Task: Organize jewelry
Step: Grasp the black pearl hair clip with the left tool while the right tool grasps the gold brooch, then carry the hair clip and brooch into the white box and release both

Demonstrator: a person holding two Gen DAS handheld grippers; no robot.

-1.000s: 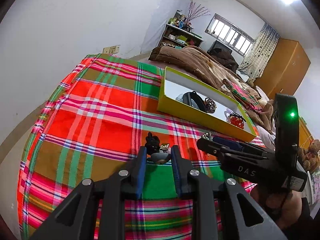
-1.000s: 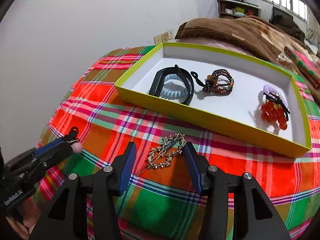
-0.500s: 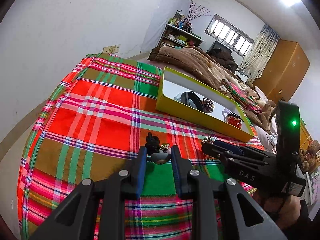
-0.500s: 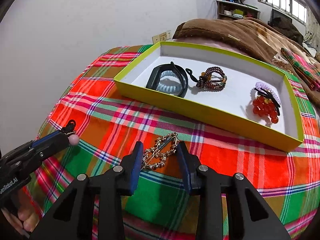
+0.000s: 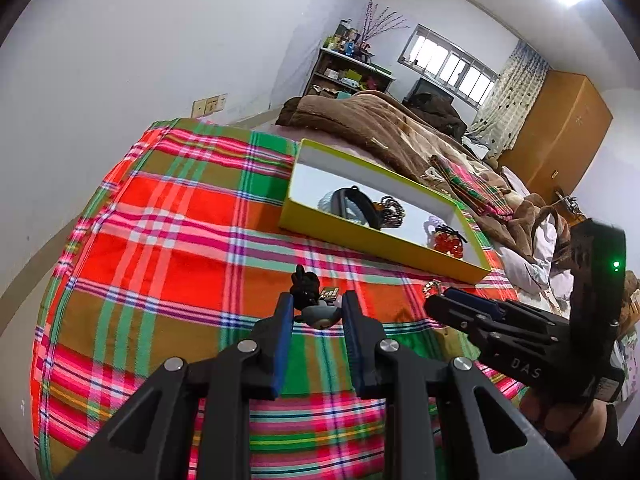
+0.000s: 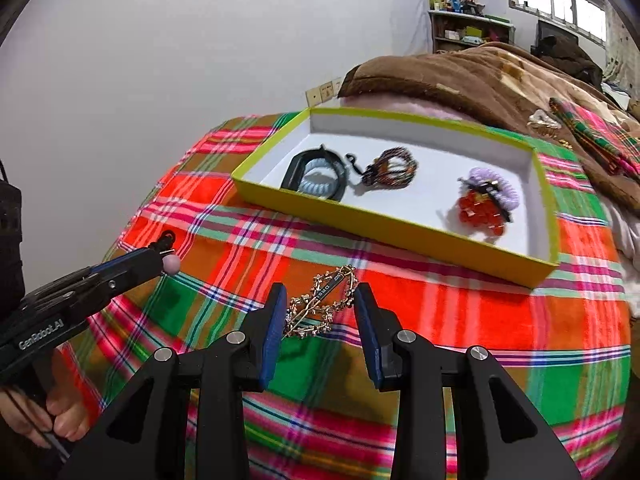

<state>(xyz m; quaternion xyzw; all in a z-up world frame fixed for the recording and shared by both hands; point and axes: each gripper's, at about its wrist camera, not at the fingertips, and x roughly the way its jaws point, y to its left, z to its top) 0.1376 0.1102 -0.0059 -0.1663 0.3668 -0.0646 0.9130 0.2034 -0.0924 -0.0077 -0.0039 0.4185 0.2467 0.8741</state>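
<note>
My left gripper (image 5: pixel 314 314) is shut on a black hair tie with a grey-pink bead (image 5: pixel 316 312) and holds it above the plaid cloth; it shows in the right wrist view (image 6: pixel 170 258) too. My right gripper (image 6: pixel 320 308) has its jaws partly closed around a gold beaded hair clip (image 6: pixel 322 306), which lies on the cloth; the pads (image 6: pixel 276 320) stand just beside it. A yellow-green box (image 6: pixel 394 232) with a white floor holds a black band with a pale blue coil tie (image 6: pixel 316 178), a dark beaded bracelet (image 6: pixel 390 168), and a red bead bracelet with a lilac coil tie (image 6: pixel 486 200).
A plaid cloth (image 5: pixel 168 240) covers the bed. A brown blanket (image 6: pixel 480 76) lies behind the box. The white wall (image 6: pixel 160 80) is close on the left. A shelf (image 5: pixel 348 68) and wardrobe (image 5: pixel 556 128) stand far back.
My right gripper has narrowed its jaws around the gold hair clip and come in closer to it. My left gripper still holds the hair tie, almost unmoved.
</note>
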